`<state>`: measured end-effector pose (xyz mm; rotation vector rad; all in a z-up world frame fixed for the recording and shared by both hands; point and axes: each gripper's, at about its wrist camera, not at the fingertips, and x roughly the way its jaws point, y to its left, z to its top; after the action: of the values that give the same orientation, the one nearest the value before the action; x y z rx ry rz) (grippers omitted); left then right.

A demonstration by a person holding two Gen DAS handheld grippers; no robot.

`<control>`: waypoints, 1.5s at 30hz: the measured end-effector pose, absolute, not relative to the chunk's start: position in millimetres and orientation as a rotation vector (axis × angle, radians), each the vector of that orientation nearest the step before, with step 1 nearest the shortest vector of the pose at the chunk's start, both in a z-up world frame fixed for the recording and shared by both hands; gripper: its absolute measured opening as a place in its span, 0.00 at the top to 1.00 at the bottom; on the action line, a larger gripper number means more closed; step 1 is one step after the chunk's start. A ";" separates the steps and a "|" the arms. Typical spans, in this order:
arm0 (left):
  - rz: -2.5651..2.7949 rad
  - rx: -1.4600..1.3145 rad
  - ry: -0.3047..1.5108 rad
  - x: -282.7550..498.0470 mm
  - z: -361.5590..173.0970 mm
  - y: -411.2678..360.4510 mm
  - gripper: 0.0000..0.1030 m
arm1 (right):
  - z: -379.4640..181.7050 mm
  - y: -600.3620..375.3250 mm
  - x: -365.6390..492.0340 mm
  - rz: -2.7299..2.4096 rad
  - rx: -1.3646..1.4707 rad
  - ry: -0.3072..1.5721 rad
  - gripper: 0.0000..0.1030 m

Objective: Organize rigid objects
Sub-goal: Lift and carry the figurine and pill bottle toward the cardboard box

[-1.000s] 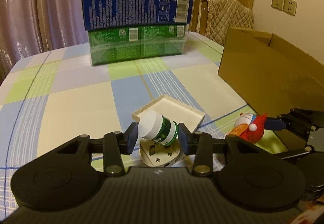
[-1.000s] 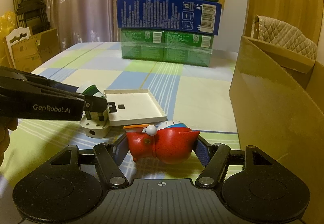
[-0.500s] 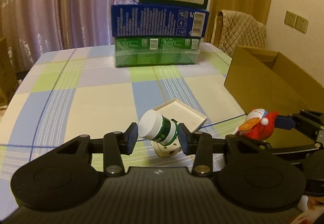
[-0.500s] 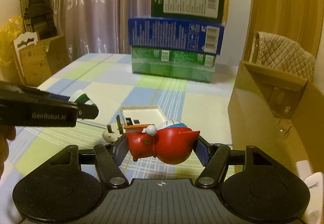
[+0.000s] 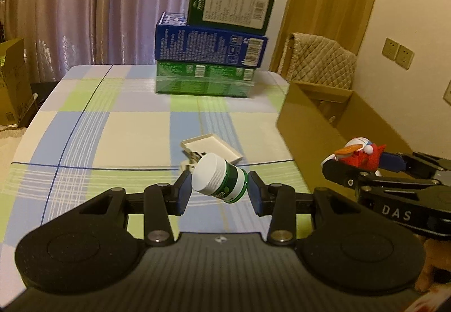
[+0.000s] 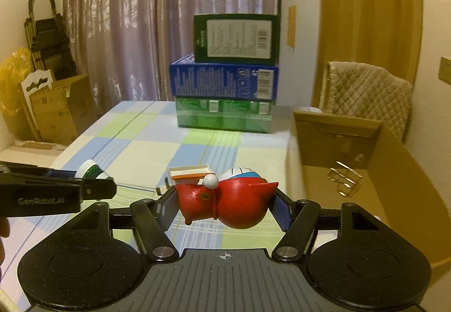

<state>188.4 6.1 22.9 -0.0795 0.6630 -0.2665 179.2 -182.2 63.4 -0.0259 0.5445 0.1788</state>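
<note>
My left gripper (image 5: 219, 192) is shut on a small green jar with a white cap (image 5: 218, 180), held tilted in the air above the checked tablecloth (image 5: 118, 131). My right gripper (image 6: 225, 203) is shut on a red toy figure (image 6: 225, 204) lying on its side between the pads. Seen from the left wrist, the right gripper (image 5: 363, 162) with the toy figure (image 5: 360, 154) hangs at the right, beside the open cardboard box (image 5: 315, 125). A white lid tray (image 5: 210, 148) and a white plug (image 6: 163, 186) lie on the table below.
A stack of green and blue cartons (image 6: 225, 92) stands at the table's far end. The cardboard box (image 6: 366, 171) holds a wire object (image 6: 342, 178). A padded chair back (image 6: 366, 94) stands behind it. Cardboard and a folded ladder (image 6: 45, 38) stand at the left wall.
Both grippers have risen with their objects, so the table, tray and plug now sit lower and farther away. The box's inside has come into view.
</note>
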 end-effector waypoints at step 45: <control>-0.517 -0.026 0.651 170.8 65.2 -139.1 0.64 | 94.5 -354.3 138.4 -0.072 0.082 0.544 0.37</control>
<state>170.8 -139.1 65.2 -0.0259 0.6512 -0.5173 138.4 -354.3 94.5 0.0818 0.5441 -0.0721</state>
